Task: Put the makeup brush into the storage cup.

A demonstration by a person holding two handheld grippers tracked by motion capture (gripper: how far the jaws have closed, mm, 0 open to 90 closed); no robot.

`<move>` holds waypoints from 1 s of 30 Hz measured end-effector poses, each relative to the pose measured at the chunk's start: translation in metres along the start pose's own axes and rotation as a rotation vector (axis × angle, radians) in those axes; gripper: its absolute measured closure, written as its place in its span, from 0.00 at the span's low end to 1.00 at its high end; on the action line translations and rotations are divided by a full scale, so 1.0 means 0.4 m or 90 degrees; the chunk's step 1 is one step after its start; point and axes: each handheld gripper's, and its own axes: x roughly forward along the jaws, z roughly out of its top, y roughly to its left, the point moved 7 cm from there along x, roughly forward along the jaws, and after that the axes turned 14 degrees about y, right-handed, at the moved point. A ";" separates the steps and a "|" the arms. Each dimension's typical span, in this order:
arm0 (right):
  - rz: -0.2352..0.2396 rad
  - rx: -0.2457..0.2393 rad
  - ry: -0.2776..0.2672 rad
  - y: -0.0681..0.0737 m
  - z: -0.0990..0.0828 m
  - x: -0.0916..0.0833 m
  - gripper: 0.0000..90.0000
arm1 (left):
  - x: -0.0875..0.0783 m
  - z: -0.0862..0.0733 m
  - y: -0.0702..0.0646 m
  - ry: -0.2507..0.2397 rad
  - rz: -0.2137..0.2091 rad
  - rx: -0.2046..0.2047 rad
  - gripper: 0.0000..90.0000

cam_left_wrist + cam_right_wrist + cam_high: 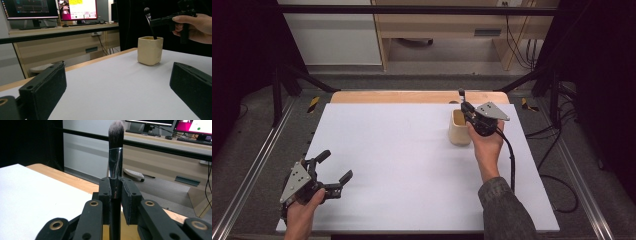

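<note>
Right gripper view: right tool pinching brush upright over cup, bench 1 o'clock. Likely mid-insert; next: lower, release. Left tool spread, idle at 7.

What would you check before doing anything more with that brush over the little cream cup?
1. Grip on the brush: ok. The right hand-held gripper has its jaws shut on the handle, just below the metal ferrule.
2. Brush upright, bristles up: ok.
3. Lower end inside the cup: ok; in the left gripper view the handle dips past the rim.
4. Handle touching the cup's bottom: cannot tell.
5. Cup standing upright on the white table: ok.
6. Left hand-held gripper out of the way: ok; it is open, near the table's near-left corner, far from the cup.
</note>
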 end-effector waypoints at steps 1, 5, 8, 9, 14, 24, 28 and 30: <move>0.001 0.000 0.003 0.002 -0.002 0.001 0.88 | 0.000 0.000 0.001 0.000 0.000 0.000 0.00; 0.002 -0.005 0.007 0.007 -0.006 0.002 0.88 | -0.001 0.000 0.001 0.000 0.000 0.000 0.01; 0.003 -0.003 0.009 0.010 -0.007 0.002 0.88 | 0.000 0.000 0.000 0.000 0.000 0.000 0.00; 0.005 -0.005 0.009 0.011 -0.007 0.002 0.88 | 0.000 0.000 0.000 0.000 0.001 0.001 0.01; 0.002 -0.002 0.008 0.011 -0.007 -0.001 0.88 | -0.001 0.000 0.001 0.000 0.001 0.000 0.01; 0.006 0.010 0.019 0.011 -0.028 0.003 0.88 | 0.000 -0.001 0.002 0.000 0.002 -0.002 0.01; 0.007 0.015 0.016 0.010 -0.028 0.002 0.87 | -0.001 -0.001 0.003 0.000 0.003 -0.003 0.01; 0.007 0.020 0.014 0.011 -0.026 -0.002 0.82 | -0.003 -0.001 0.003 -0.001 0.003 -0.003 0.00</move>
